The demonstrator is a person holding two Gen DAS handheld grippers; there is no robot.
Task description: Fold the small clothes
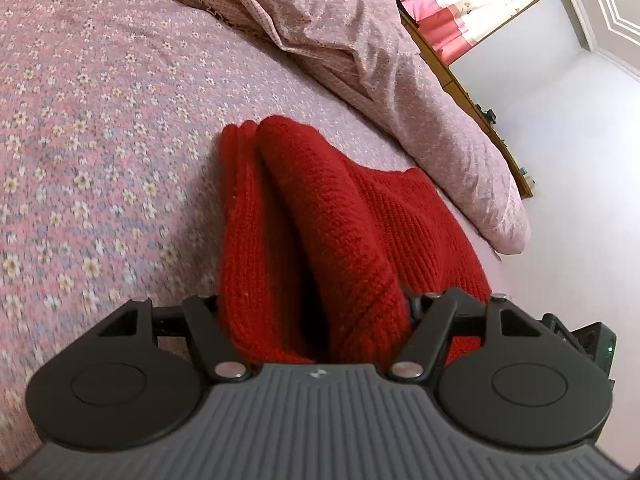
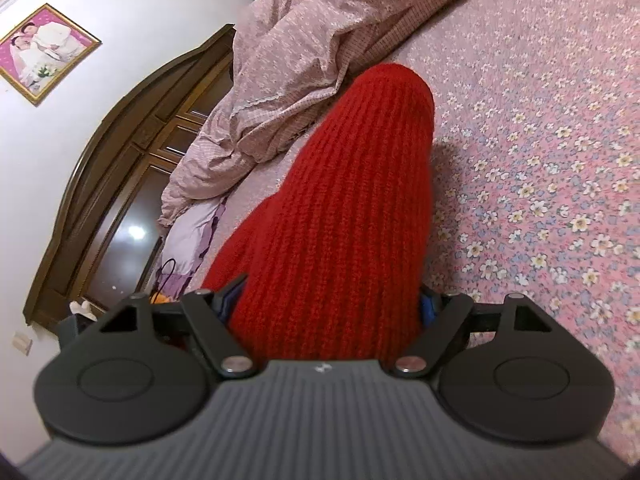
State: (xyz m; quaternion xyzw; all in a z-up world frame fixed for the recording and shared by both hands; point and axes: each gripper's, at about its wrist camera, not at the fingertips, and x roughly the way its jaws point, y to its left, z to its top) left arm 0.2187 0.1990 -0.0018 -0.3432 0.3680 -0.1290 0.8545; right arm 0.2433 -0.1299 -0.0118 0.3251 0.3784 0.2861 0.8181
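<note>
Left wrist view: your left gripper (image 1: 316, 332) is clamped on a bunched red knit garment (image 1: 320, 216) lying on the flowered bedspread (image 1: 80, 120).

The folds fill the gap between its jaws and run straight ahead, long axis along the fingers, with a crumpled quilt (image 1: 360, 40) ahead and to the right. In the right wrist view, your right gripper (image 2: 326, 320) likewise pinches the ribbed red knit garment (image 2: 352, 200), which stretches forward as one smooth band, ribs running lengthwise, its rounded end ahead.
</note>
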